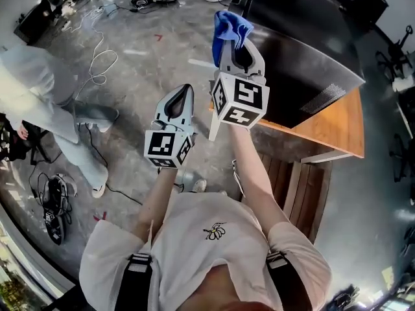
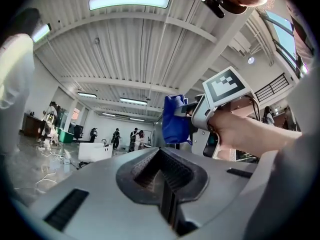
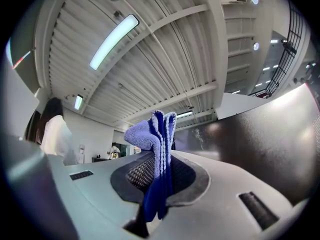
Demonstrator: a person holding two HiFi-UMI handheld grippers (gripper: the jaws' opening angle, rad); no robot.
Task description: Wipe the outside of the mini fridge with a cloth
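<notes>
The black mini fridge (image 1: 305, 63) stands on a wooden table (image 1: 337, 128) at the upper right of the head view; its dark glossy side (image 3: 265, 144) fills the right of the right gripper view. My right gripper (image 1: 235, 44) is raised beside the fridge's left side and is shut on a blue cloth (image 1: 228, 30), which sticks up from the jaws (image 3: 157, 149). The left gripper (image 1: 180, 99) is held up just left of it, jaws shut and empty. From the left gripper view I see the right gripper (image 2: 220, 109) and the blue cloth (image 2: 175, 119).
A person in light clothes (image 1: 45, 102) stands at the left on the concrete floor, among cables (image 1: 97, 57) and shoes (image 1: 53, 206). A wooden slatted bench (image 1: 298, 186) sits below the table. Several people (image 2: 115, 136) are far off.
</notes>
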